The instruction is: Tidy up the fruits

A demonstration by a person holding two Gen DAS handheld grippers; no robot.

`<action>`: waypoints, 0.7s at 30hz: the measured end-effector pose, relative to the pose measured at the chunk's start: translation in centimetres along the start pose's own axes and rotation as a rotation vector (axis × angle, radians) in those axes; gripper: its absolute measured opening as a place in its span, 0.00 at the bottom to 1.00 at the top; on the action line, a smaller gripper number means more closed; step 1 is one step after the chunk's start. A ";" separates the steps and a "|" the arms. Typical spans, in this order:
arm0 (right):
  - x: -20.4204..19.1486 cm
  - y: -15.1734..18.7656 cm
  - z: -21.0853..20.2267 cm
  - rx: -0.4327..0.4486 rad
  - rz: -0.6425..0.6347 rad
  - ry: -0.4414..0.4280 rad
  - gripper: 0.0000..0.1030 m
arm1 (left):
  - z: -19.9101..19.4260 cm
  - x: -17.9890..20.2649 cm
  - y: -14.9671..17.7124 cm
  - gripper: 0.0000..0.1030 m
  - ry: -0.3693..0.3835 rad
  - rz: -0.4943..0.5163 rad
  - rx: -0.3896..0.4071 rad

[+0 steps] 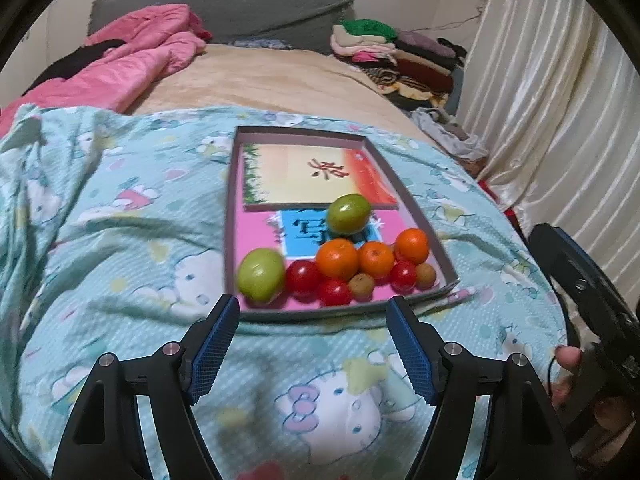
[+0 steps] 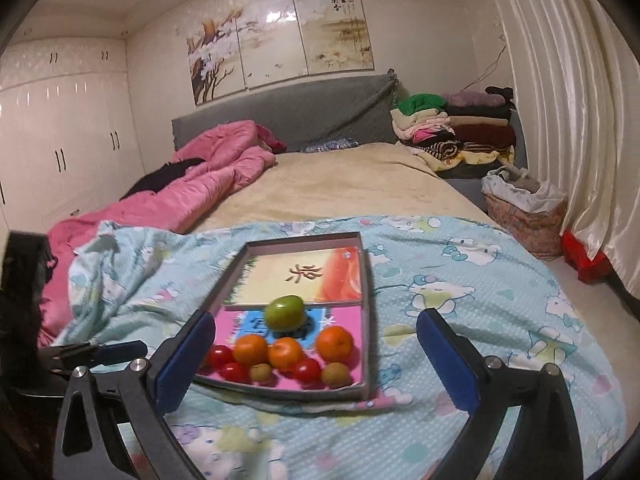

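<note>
A shallow grey box tray (image 1: 412, 200) (image 2: 370, 344) lies on a light blue cartoon blanket (image 1: 120, 240). Its near end holds two green fruits (image 1: 261, 274) (image 1: 349, 213), three oranges (image 1: 337, 258), several red cherry tomatoes (image 1: 303, 276) and two small brown fruits (image 1: 361, 285). In the right wrist view one green fruit (image 2: 285, 312), the oranges (image 2: 334, 344) and the tomatoes (image 2: 307, 369) show. My left gripper (image 1: 312, 312) is open and empty just before the tray's near edge. My right gripper (image 2: 316, 332) is open and empty, back from the tray.
Two printed cards (image 1: 316, 176) line the tray floor. A pink quilt (image 2: 192, 196) lies at the left, a beige bedsheet (image 2: 340, 184) beyond. Folded clothes (image 2: 452, 128) stack at the headboard. A bag (image 2: 524, 208) and curtains (image 2: 560, 120) stand at the right.
</note>
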State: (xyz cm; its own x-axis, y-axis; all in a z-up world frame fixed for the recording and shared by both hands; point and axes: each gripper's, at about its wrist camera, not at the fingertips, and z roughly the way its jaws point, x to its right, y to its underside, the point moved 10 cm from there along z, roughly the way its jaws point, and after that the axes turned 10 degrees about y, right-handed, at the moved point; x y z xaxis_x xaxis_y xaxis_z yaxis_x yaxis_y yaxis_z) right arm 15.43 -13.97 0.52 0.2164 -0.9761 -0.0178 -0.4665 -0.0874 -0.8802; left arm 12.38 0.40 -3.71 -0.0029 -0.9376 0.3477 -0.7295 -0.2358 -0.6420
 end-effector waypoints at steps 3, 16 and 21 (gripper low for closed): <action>-1.0 0.4 -1.1 -0.014 -0.007 -0.024 0.99 | -0.8 -0.5 1.1 0.75 -0.043 0.004 -0.020; -4.0 6.1 -2.2 -0.160 -0.090 -0.048 0.99 | -2.8 -2.6 5.5 0.75 -0.137 -0.042 -0.047; -3.9 7.6 -2.3 -0.173 -0.125 -0.023 0.99 | -2.2 -2.7 5.7 0.75 -0.126 -0.044 -0.034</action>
State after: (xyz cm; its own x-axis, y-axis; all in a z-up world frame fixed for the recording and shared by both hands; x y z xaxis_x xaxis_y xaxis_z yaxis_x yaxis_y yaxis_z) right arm 9.04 -11.25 -4.97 0.3000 -0.9511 0.0739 -0.5750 -0.2421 -0.7815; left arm 6.67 2.16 -6.79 0.1141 -0.9517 0.2849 -0.7499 -0.2706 -0.6036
